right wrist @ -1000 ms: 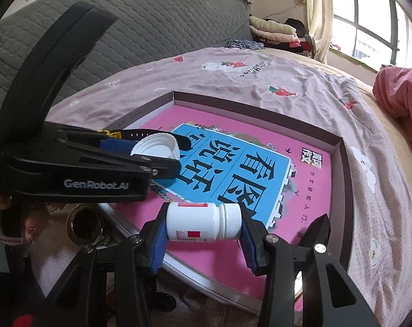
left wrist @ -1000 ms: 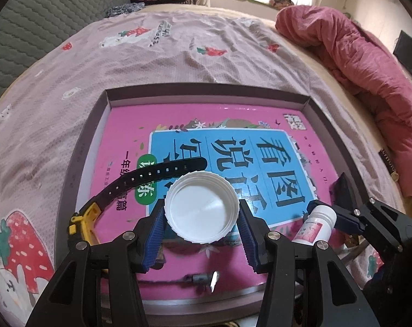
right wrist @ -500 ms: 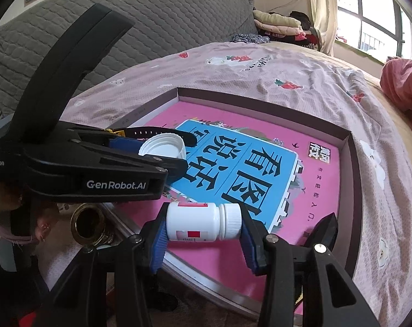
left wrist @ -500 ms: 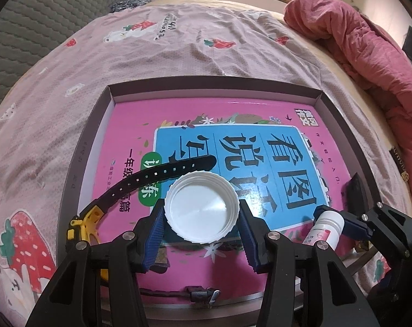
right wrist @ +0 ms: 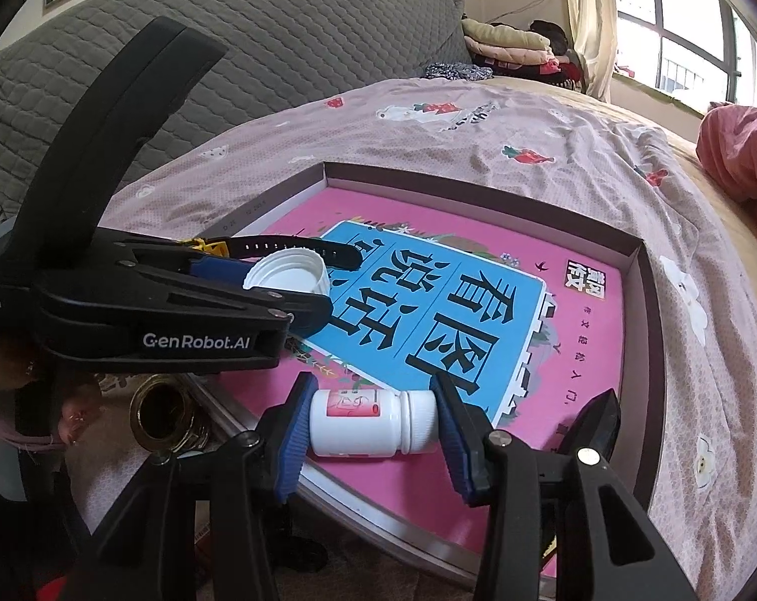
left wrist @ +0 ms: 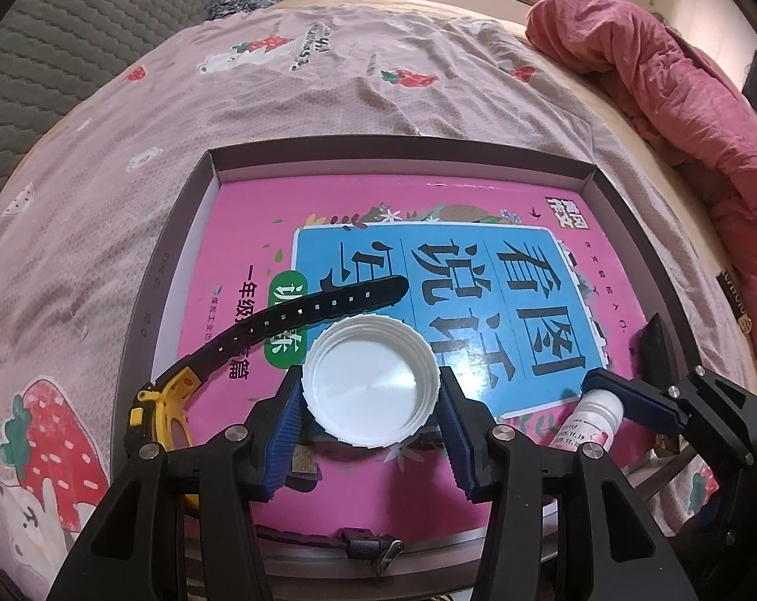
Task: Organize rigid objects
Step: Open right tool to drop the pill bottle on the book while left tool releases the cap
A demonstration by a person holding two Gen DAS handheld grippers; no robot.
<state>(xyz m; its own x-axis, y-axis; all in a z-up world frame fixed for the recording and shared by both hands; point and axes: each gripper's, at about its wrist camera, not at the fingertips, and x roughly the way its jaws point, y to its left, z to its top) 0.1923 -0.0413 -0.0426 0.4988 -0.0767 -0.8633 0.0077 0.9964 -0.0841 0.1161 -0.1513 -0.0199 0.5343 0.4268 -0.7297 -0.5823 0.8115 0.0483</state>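
Tray (left wrist: 143, 310) on bed, book (left wrist: 478, 275) in tray, watch (left wrist: 298, 315) seemingly on book

Left hand-held gripper (left wrist: 371, 423) clamps a white lid (left wrist: 371, 380) over a shallow box (left wrist: 143, 310) on the bed (left wrist: 328, 80).

The lid sits open side up between the blue pads (left wrist: 283, 430), above a pink book (left wrist: 478, 260) lying in the box. A black-and-yellow watch (left wrist: 258, 335) lies to its left. At right, the other hand-held gripper (left wrist: 599, 415) grips a small white bottle (left wrist: 586, 423).
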